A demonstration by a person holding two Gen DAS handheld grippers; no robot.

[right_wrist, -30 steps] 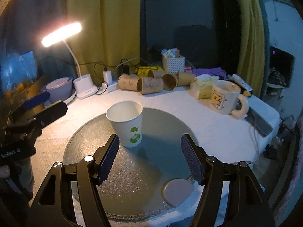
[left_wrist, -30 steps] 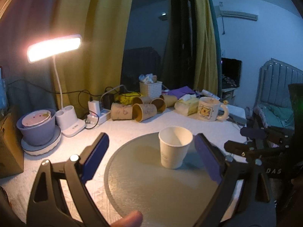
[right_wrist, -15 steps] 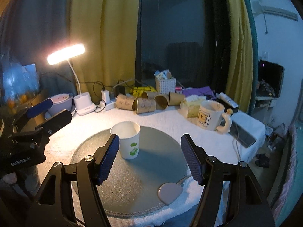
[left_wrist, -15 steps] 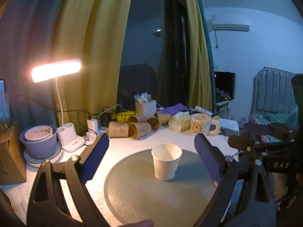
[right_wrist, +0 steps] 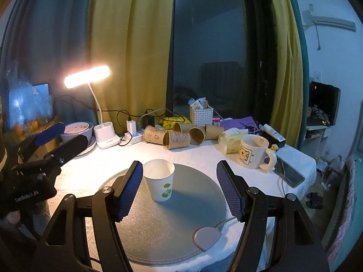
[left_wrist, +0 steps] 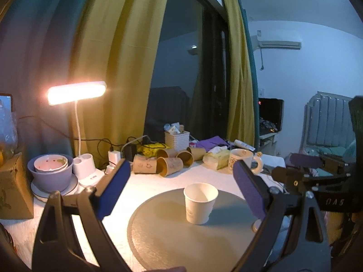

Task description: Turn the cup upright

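Note:
A white paper cup (left_wrist: 199, 202) stands upright, mouth up, on a round grey mat (left_wrist: 170, 238). In the right wrist view the cup (right_wrist: 160, 182) shows a green leaf print and stands on the mat (right_wrist: 181, 226). My left gripper (left_wrist: 181, 188) is open and empty, back from the cup and above the mat's near side. My right gripper (right_wrist: 179, 185) is open and empty, also drawn back, with the cup near its left finger in the view. Each gripper shows at the edge of the other's view.
Several brown paper cups (right_wrist: 179, 136) lie on their sides at the back of the table. A bear mug (right_wrist: 251, 151), tissue pack (right_wrist: 231, 142), white basket (right_wrist: 200, 114), lit desk lamp (right_wrist: 87, 79), stacked bowls (left_wrist: 51, 172) and a phone (right_wrist: 290, 172) surround the mat.
Both grippers have pulled back and tilted up from the cup, which looks smaller and farther away. The cup stays upright in the same spot on the mat.

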